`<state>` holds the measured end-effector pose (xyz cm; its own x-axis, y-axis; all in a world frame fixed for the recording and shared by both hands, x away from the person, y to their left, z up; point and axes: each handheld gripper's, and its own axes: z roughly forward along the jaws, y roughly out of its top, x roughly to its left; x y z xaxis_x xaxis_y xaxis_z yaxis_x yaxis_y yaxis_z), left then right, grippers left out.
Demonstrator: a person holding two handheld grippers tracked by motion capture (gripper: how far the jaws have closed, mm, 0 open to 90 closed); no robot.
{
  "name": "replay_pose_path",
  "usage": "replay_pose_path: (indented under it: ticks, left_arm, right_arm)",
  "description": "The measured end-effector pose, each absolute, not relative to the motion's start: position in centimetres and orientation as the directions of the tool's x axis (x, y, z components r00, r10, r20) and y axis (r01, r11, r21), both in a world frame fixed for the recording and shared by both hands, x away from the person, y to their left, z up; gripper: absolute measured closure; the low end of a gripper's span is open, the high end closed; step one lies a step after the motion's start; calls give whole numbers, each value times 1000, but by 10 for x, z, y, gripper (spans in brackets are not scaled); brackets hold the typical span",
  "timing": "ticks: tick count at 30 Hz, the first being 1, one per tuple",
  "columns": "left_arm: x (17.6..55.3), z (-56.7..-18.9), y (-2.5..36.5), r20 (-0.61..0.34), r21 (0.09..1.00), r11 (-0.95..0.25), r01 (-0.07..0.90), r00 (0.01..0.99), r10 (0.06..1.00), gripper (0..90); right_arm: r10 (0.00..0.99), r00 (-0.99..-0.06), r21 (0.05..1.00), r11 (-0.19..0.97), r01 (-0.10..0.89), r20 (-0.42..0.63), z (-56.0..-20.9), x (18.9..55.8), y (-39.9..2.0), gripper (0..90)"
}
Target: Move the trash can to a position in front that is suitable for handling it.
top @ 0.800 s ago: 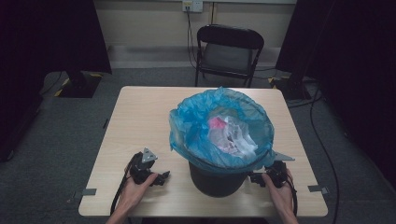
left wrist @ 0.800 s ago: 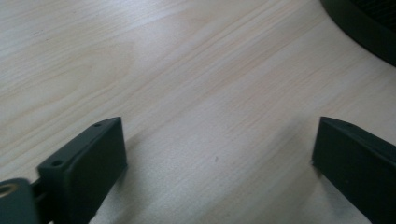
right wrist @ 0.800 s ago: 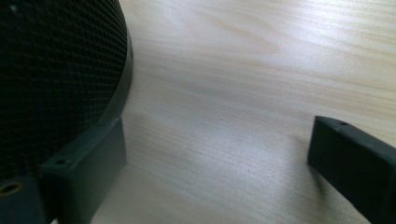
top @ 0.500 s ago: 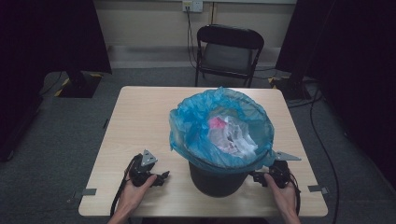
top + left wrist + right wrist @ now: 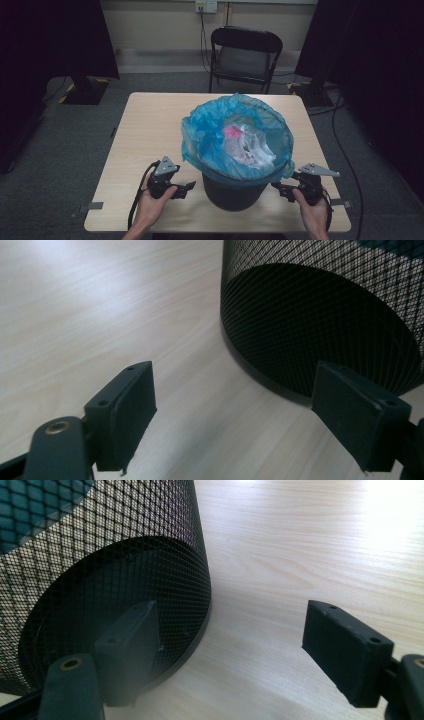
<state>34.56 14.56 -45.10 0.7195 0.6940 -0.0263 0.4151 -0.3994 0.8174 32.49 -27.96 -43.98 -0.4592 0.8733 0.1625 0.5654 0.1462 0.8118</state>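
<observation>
A black mesh waste bin (image 5: 231,187) stands near the front edge of the table, lined with a blue plastic bag (image 5: 210,135) that folds over its rim. White and pink crumpled rubbish (image 5: 245,145) lies inside the bag. My left gripper (image 5: 186,187) sits low on the tabletop just left of the bin, open, with nothing between its jaws. In the left gripper view the mesh wall (image 5: 320,315) stands close ahead on the right. My right gripper (image 5: 278,188) is open just right of the bin; the mesh wall (image 5: 100,580) rises beside its left jaw.
The light wooden table (image 5: 150,130) has bare room to the left, right and behind the bin. A black folding chair (image 5: 245,52) stands beyond the far edge. Dark curtains flank the room, and cables run across the grey floor on the right.
Both grippers have barely shifted beside the bin; the right one has settled slightly lower and closer to the bin's base. The bin and bag have not moved.
</observation>
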Motion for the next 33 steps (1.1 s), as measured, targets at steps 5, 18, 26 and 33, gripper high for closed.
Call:
replay_pose_path:
  ticks: [5,18,26,33]
  left_arm:
    - [352,-451,132,-39,799,-417,432,730,682,180]
    - [372,-448,134,-4,800,-394,452,661,750,240]
    - [380,-447,144,-3,811,-383,442,658,753,253]
    - [386,-449,152,-15,821,-363,441,652,758,256]
  right_arm:
    - [875,-458,816,147,560,157,-437,325,-274,223]
    - [882,-440,815,128,565,166,-439,335,-264,279]
    - [871,-453,815,119,567,188,-441,351,-257,277]
    - [870,-448,818,98,567,207,-443,365,-250,291]
